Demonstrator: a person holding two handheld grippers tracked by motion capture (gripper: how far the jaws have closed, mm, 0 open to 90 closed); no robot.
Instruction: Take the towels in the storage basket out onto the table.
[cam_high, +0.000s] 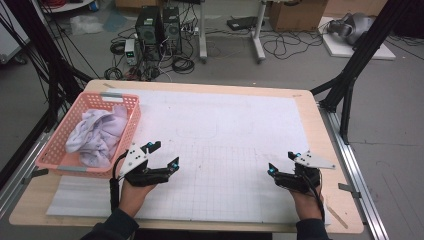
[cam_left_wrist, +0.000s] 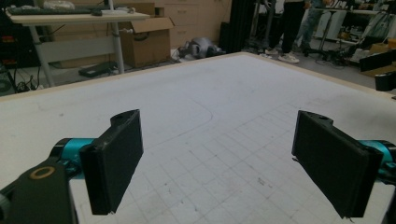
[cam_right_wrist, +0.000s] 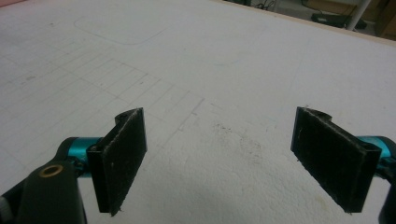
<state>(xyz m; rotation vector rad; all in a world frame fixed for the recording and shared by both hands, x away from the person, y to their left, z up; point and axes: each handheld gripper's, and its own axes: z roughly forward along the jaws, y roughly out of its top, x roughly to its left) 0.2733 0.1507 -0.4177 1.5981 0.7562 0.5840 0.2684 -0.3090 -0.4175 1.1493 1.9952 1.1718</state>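
- Left gripper (cam_high: 162, 154) sits low over the near-left part of the table, just beside the near right corner of the pink basket (cam_high: 127, 131), its jaws spread wide with nothing between them.
- From the left gripper view, that same gripper (cam_left_wrist: 217, 163) looks out over bare gridded mat (cam_left_wrist: 219, 121), both black pads (cam_left_wrist: 116, 161) well apart and empty.
- Right gripper (cam_high: 281, 162) is down at the near-right of the table, well apart from the left one, jaws pointing toward the middle and also spread wide.
- The right gripper view confirms it: the gripper (cam_right_wrist: 217, 161) has a big gap and only white mat (cam_right_wrist: 210, 70) between the pads (cam_right_wrist: 122, 156), with some dark smudges on the mat just ahead.
- The crumpled pale lilac cloth (cam_high: 97, 136) lies bunched inside the basket, filling most of it, not touched by either gripper.
- The basket stands at the left edge of the table (cam_high: 320, 130), partly on the white mat (cam_high: 225, 135).
- A hand (cam_high: 135, 192) in a dark sleeve holds each gripper from the near edge.
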